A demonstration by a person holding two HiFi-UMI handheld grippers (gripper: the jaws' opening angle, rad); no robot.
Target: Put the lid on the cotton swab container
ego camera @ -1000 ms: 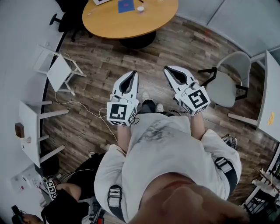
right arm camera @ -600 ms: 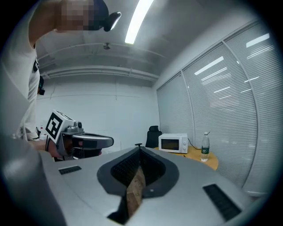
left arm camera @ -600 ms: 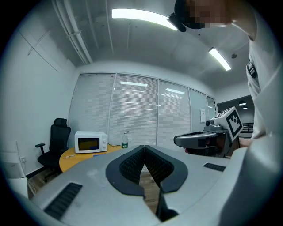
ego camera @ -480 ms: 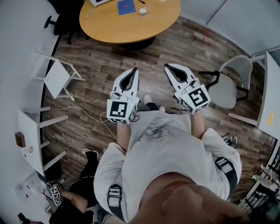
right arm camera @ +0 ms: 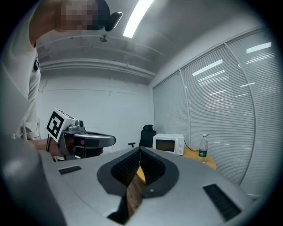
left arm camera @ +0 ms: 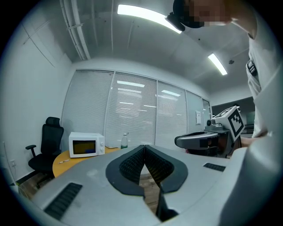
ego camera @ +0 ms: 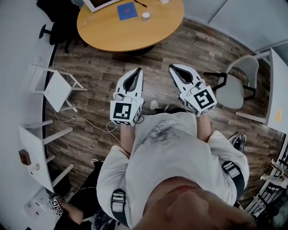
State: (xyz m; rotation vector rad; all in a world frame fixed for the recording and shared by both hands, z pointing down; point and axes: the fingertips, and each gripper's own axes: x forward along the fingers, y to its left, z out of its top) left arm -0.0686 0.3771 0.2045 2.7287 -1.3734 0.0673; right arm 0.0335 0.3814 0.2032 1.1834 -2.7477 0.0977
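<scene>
On the round wooden table (ego camera: 112,31) at the top of the head view stands a small white round container (ego camera: 145,15), next to a blue card (ego camera: 127,11). It is too small to tell whether it has a lid. Both grippers are held in front of my chest over the wooden floor, well short of the table. My left gripper (ego camera: 139,70) is shut and holds nothing, its pads meeting at the tip (left arm camera: 144,146). My right gripper (ego camera: 171,68) is also shut and empty (right arm camera: 140,150). Each gripper view shows the other gripper beside it.
A grey chair (ego camera: 234,85) stands to the right, and white folding stands (ego camera: 56,87) are at the left wall. A microwave (left arm camera: 86,145) and a water bottle (left arm camera: 124,141) sit on the table. A black office chair (left arm camera: 44,145) is beside it. A person crouches at lower left (ego camera: 67,211).
The table and floor have slid down and left in the head view as I come nearer to the table. Both grippers keep the same shut pose before my chest.
</scene>
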